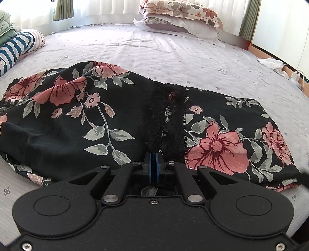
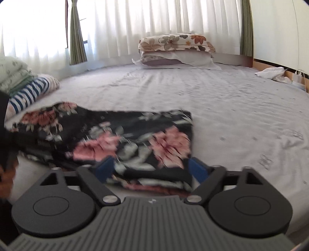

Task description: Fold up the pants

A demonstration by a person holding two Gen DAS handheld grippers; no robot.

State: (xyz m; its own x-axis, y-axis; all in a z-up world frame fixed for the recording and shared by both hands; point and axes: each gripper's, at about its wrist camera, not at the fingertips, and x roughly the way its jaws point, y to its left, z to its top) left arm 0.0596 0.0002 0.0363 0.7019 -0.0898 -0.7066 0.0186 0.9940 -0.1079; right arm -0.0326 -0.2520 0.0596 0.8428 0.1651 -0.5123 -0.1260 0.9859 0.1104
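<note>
Black pants with pink flowers and grey leaves (image 1: 77,119) lie folded across a pale lilac bed sheet (image 1: 173,54). A band of black lace trim (image 1: 170,115) runs down the middle toward my left gripper (image 1: 154,164). Its blue pads stand together, pinching the lace edge of the pants at their tips. In the blurred right wrist view the same pants (image 2: 115,139) lie in front of my right gripper (image 2: 151,170). It is open, its blue pads (image 2: 105,170) wide apart on either side of the near folded corner, not pressing on it.
Two stacked pillows (image 1: 179,17) sit at the far end of the bed. Folded striped and green clothes (image 1: 17,46) are piled at the left. A white cloth (image 1: 270,63) and a charger lie at the right edge. Curtains (image 2: 154,29) hang behind.
</note>
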